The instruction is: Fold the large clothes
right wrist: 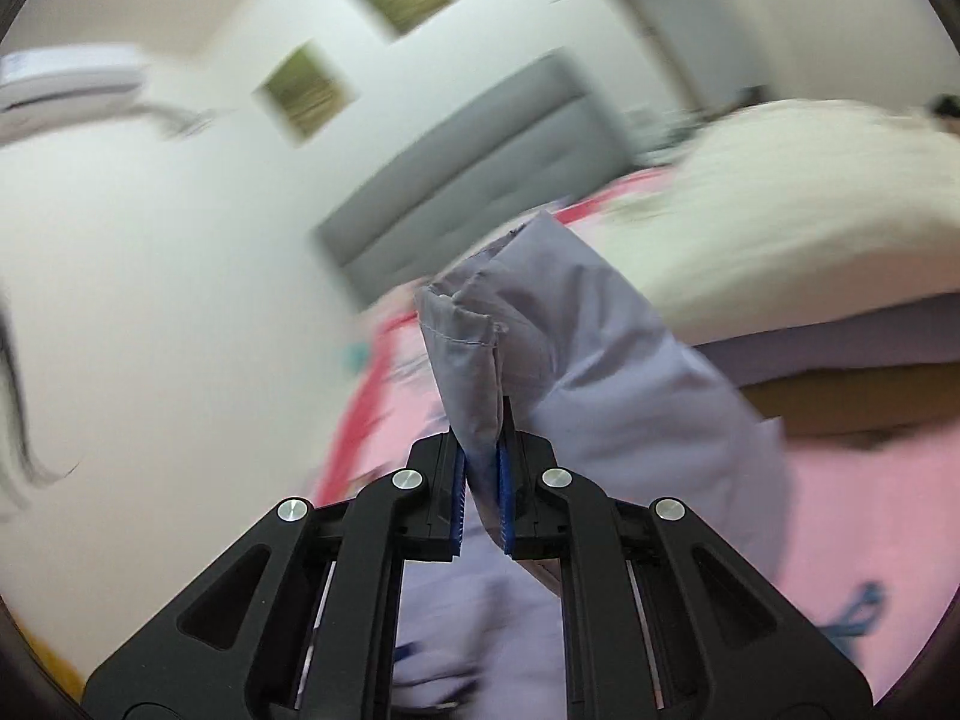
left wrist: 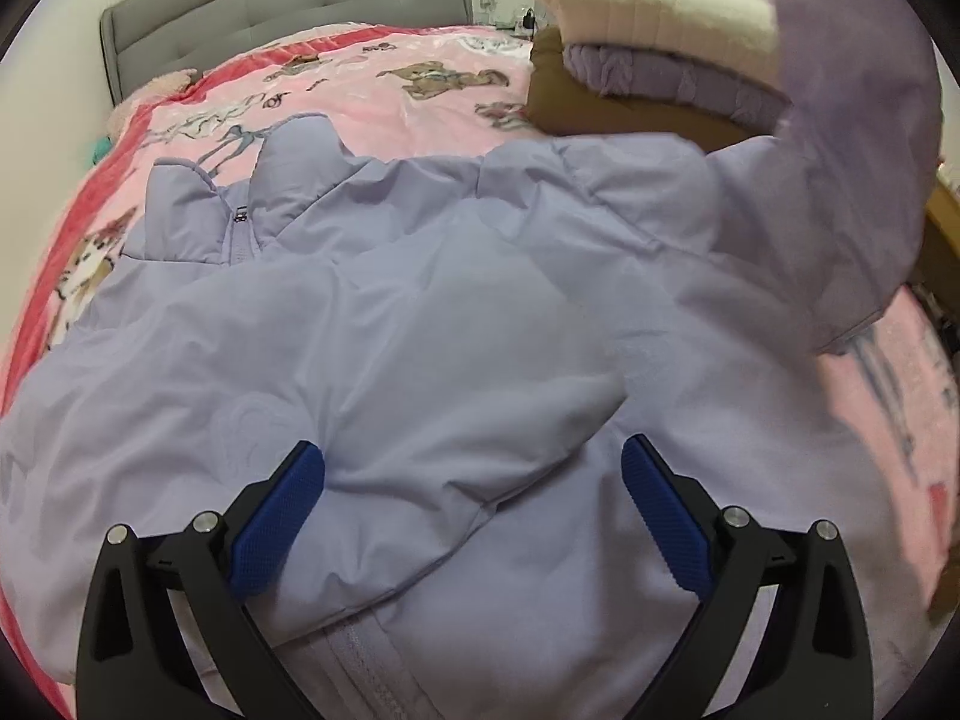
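Note:
A lilac puffer jacket (left wrist: 456, 324) lies spread on the bed, collar and zipper (left wrist: 240, 222) toward the far left. My left gripper (left wrist: 474, 480) is open, its blue pads either side of a folded sleeve lying on the jacket's front. The jacket's other sleeve (left wrist: 858, 138) is lifted high at the right. In the right wrist view my right gripper (right wrist: 483, 480) is shut on that sleeve's cuff (right wrist: 474, 360), holding it up in the air; this view is motion-blurred.
The bed has a pink cartoon-print blanket (left wrist: 372, 84) and a grey padded headboard (left wrist: 288, 18). A stack of folded clothes, cream (left wrist: 660, 6), lilac knit and brown, sits at the far right of the bed. A white wall with pictures (right wrist: 300, 90) is behind.

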